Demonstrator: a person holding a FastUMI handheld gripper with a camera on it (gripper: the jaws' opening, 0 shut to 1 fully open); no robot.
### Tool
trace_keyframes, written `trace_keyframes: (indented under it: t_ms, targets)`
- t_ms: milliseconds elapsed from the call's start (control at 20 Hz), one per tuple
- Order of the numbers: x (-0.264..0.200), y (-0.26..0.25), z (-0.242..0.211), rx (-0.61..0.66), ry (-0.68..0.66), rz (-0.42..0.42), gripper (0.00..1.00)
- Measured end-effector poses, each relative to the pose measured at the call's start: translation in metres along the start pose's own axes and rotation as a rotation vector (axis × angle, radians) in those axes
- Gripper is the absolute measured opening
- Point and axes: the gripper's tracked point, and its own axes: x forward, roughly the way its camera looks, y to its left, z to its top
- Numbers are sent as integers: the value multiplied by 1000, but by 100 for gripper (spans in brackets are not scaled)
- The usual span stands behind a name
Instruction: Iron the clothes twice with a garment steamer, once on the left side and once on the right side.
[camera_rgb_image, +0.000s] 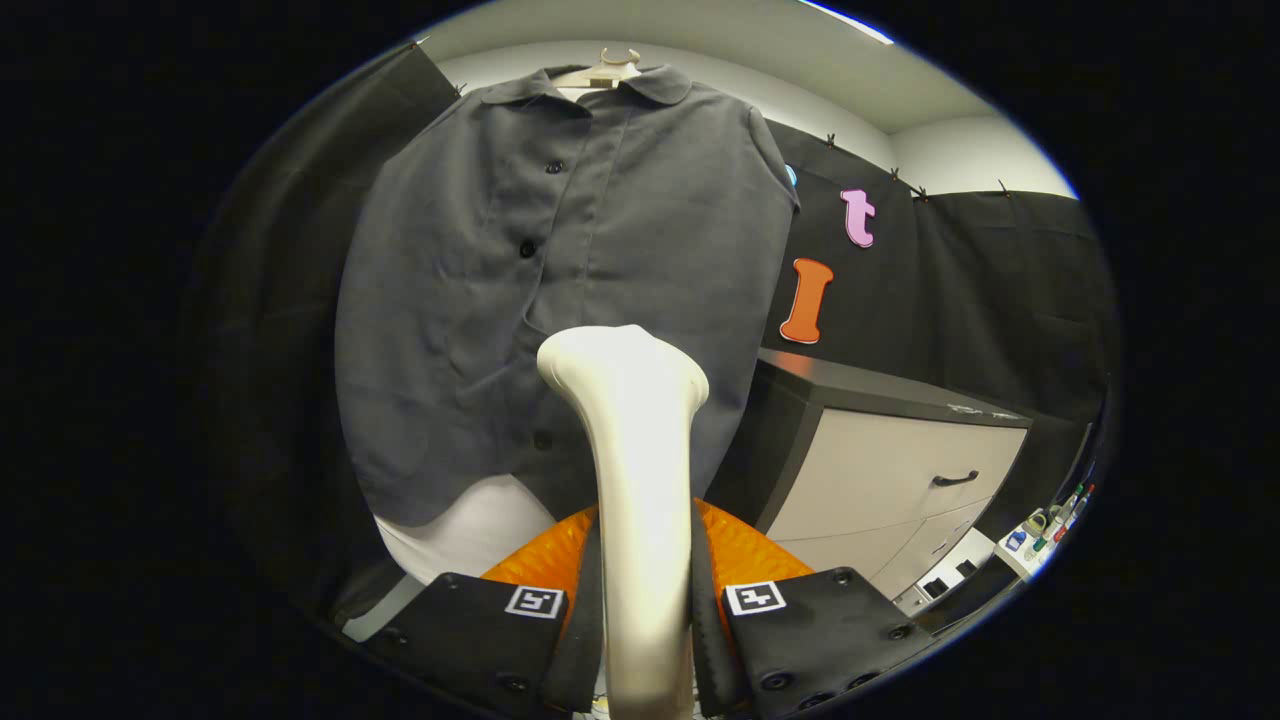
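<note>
My gripper (645, 620) pinches the steamer (630, 450) by its handle, both fingers pressed on it. Its head sits low before the hanging shirt (560, 280), near the button line, whether touching I cannot tell. I judge both passes remain.

No readable text or labels anywhere; the square coded markers on the fingers (540, 601) carry no words.
</note>
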Motion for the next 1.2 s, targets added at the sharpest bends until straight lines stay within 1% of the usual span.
trace_keyframes:
  t_ms: [150, 450, 600, 850, 1000, 1200]
  targets:
    - [-14, 8, 29, 8, -58, 25, 45]
    - [-36, 29, 120, 18, -245, 95, 45]
    - [-39, 44, 154, 12, -315, 133, 45]
    - [-26, 68, 200, 57, -367, 207, 45]
    - [-4, 79, 217, 56, -371, 213, 45]
    - [25, 94, 229, 49, -372, 227, 45]
